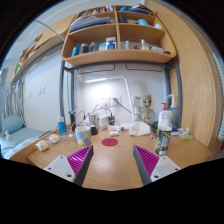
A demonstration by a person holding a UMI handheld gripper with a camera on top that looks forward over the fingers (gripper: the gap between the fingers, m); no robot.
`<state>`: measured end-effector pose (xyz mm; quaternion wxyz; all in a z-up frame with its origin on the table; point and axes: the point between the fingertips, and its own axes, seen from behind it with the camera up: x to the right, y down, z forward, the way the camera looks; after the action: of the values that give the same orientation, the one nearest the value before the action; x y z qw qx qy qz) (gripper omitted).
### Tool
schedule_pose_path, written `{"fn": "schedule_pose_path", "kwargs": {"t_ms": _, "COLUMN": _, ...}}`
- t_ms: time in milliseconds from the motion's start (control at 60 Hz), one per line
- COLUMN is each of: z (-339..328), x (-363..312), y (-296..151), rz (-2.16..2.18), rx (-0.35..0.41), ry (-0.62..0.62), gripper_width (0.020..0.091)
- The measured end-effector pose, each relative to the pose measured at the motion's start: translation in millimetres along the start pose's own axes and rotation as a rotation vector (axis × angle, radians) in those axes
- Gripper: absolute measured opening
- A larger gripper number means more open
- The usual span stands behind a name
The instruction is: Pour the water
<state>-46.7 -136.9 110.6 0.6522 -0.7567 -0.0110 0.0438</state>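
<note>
The gripper (109, 160) is held level above a wooden desk (110, 165), looking along the desktop toward a cluttered back wall. Its two fingers stand well apart with nothing between them; only bare desk surface shows in the gap. The left finger's magenta pad (82, 160) and the right finger's magenta pad (138, 160) both face inward and touch no object. Just ahead of the left finger stands a pink cup (82, 134), upright on the desk. Beside it, nearer the middle and beyond the fingers, lies a flat red disc (109, 143) on the desktop. Ahead of the right finger stands an upright dark bottle (163, 141) with a light label, apart from the finger. Behind that bottle is a white bottle (165, 117), also upright. Which of these vessels holds water cannot be determined; no liquid is visible. A white crumpled item (139, 128), possibly cloth or a bag, rests toward the back of the desk near the middle. Further back, a blue-topped container (61, 127) stands at the left among small objects too indistinct to identify. Above the desk, a wooden shelf unit (118, 55) is mounted, with two tiers carrying bottles and boxes. A tall wooden panel (195, 85) bounds the desk on the right. To the left, a bed or couch with pale bedding (18, 138) is visible beside the desk.
</note>
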Motion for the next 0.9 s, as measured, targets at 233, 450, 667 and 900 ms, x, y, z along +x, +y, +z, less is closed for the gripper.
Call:
{"fn": "schedule_pose_path", "kwargs": {"t_ms": 233, "z": 19, "x": 106, "y": 13, "rz": 0.029, "rx": -0.019, "ry": 0.096, "gripper_width": 0.0818}}
{"fn": "schedule_pose_path", "kwargs": {"t_ms": 450, "z": 53, "x": 186, "y": -1, "rz": 0.001, "rx": 0.005, "ry": 0.163, "gripper_width": 0.0812}}
{"fn": "schedule_pose_path", "kwargs": {"t_ms": 667, "z": 98, "x": 211, "y": -17, "rz": -0.025, "rx": 0.024, "ry": 0.153, "gripper_width": 0.0768}}
{"fn": "schedule_pose_path", "kwargs": {"t_ms": 900, "z": 126, "x": 203, "y": -4, "rz": -0.031, "rx": 0.002, "ry": 0.091, "gripper_width": 0.0436}}
